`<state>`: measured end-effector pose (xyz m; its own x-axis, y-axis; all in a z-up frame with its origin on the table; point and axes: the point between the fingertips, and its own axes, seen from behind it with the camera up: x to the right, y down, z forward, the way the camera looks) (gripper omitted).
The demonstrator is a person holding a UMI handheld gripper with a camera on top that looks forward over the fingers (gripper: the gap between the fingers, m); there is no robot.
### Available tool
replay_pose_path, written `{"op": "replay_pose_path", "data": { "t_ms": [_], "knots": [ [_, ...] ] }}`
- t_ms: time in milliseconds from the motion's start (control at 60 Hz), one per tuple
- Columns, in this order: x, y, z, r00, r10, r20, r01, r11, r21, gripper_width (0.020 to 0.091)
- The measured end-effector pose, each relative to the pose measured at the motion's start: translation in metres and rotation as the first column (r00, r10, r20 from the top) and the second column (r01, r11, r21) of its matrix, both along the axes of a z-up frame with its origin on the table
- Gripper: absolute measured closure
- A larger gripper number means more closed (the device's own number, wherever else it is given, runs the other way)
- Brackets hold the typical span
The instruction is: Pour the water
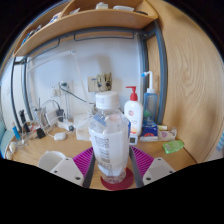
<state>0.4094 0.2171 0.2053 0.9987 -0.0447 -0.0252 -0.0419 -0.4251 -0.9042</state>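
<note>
Gripper view here, and the main thing is a clear plastic water bottle [109, 140] with a white cap, standing upright right between the two fingers. It looks mostly full, with a pale label around its middle. Its base sits on a small round dark red coaster-type thing [116, 180] on the wooden desk [40, 152]. The gripper [110, 166] has its fingers spread about as wide as the bottle, and the purple pads [82, 160] sit close against both sides of it. Honestly can't tell if they're actually squeezing it or just sitting around it, since the bottle hides the contact spots and it looks like it's resting on its own base. Behind the bottle, just to the right, there's a white pump bottle [132, 110] with a red nozzle, and a taller clear pump bottle [150, 100] next to that. A green packet [174, 146] lies on the desk further right. Off to the left there's a bunch of small clutter and some cables near the white wall [70, 65], with a wall outlet [101, 81] behind the cap. Up top runs a wooden shelf [90, 22].
</note>
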Motion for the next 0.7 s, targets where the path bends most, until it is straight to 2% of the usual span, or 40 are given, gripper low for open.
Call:
{"op": "replay_pose_path", "data": {
  "t_ms": [83, 133, 433, 517, 700],
  "knots": [
    [0.005, -0.012, -0.011, 1.0, -0.002, 0.028, 0.003, 0.998, -0.07, 0.0366],
    [0.004, -0.021, -0.017, 1.0, 0.006, 0.025, -0.004, 0.994, -0.107, 0.0324],
    [0.007, -0.124, -0.033, 0.998, 0.062, 0.013, -0.052, 0.922, -0.383, 0.0336],
    [0.007, -0.146, -0.019, 0.997, 0.074, 0.006, -0.064, 0.902, -0.428, 0.0337],
    [-0.005, -0.169, 0.012, 0.996, 0.079, -0.041, -0.089, 0.905, -0.416, 0.0338]
  ]
}}
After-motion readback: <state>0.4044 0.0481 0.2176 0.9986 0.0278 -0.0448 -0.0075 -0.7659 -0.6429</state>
